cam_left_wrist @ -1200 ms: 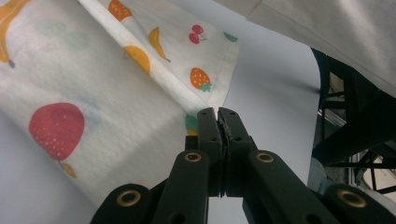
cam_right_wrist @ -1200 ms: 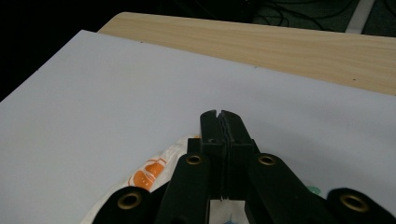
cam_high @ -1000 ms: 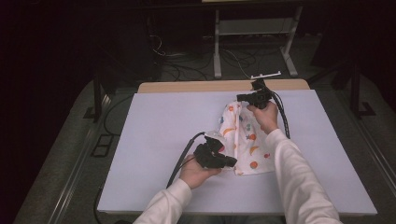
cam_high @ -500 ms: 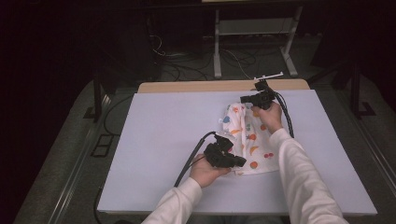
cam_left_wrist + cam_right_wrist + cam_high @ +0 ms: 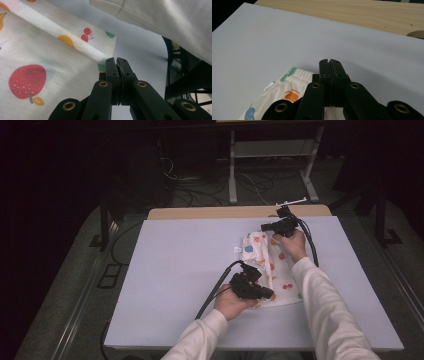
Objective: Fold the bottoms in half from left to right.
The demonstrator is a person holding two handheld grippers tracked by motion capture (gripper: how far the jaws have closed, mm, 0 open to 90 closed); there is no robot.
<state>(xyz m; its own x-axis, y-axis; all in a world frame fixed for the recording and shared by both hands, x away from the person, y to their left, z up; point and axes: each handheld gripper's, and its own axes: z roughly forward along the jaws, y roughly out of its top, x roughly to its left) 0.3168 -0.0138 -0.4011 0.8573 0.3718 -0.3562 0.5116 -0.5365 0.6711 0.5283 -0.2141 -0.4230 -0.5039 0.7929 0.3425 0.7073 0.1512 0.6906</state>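
My left gripper point(image 5: 117, 60) and right gripper point(image 5: 329, 61) pinch opposite ends of the cloth point(image 5: 272, 270): light, limp, best held by its hems.

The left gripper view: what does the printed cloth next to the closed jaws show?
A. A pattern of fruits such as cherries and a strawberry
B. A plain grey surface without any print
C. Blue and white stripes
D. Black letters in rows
A: in the left gripper view the white cloth carries red cherries, a red strawberry-like fruit and orange spots, just beside the left gripper.
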